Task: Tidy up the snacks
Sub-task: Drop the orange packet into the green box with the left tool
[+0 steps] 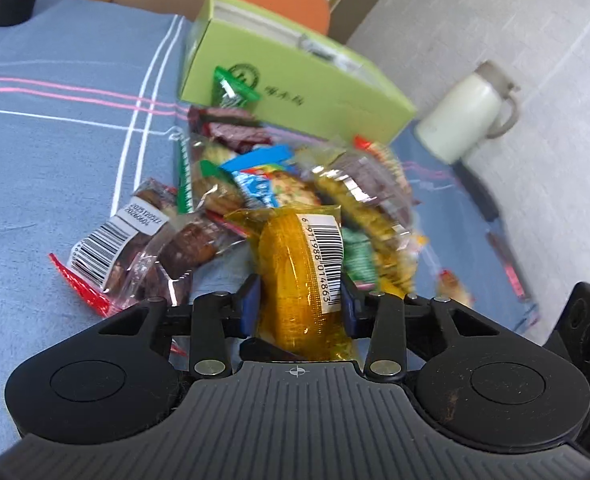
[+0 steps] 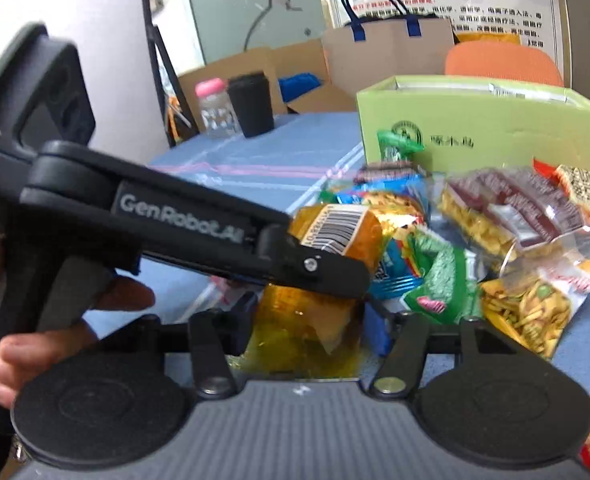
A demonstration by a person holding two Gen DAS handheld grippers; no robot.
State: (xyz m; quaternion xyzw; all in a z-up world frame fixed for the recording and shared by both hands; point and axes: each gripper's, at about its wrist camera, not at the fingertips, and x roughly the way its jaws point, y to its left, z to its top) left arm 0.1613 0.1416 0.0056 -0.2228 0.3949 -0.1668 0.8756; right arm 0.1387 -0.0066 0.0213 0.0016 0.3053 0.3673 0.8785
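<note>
Both tongs are on the same item. Left tongs (image 1: 301,300) are clamped across the amber snack packet (image 1: 299,276), blue pads pressing either side, barcode label facing up. In the right wrist view the right tongs (image 2: 307,324) also sit around the lower, flatter end of that packet (image 2: 315,320), pads close against the film; I judge them closed on it, though contact on the left pad is partly hidden by the left tool crossing in front.

Location: the packet is held just above the near edge of the snack pile (image 1: 295,184) on the blue-clothed desk (image 1: 55,140), with the open green box (image 1: 295,80) directly behind the pile.

Risks, as judgement:
- 2 grips on 1 soft packet. If the hands pull apart or twist unevenly, the film may tear or the contents crush.
- The film looks slick; releasing 1 side abruptly could let it slide out of the other.
- The pile is loose and overlapping. A low carry toward the box could drag neighbouring packets (image 2: 435,280) along or push them off the desk.
- A white bottle (image 1: 467,116) stands near the desk edge beside the box; a wide swing could knock it.
</note>
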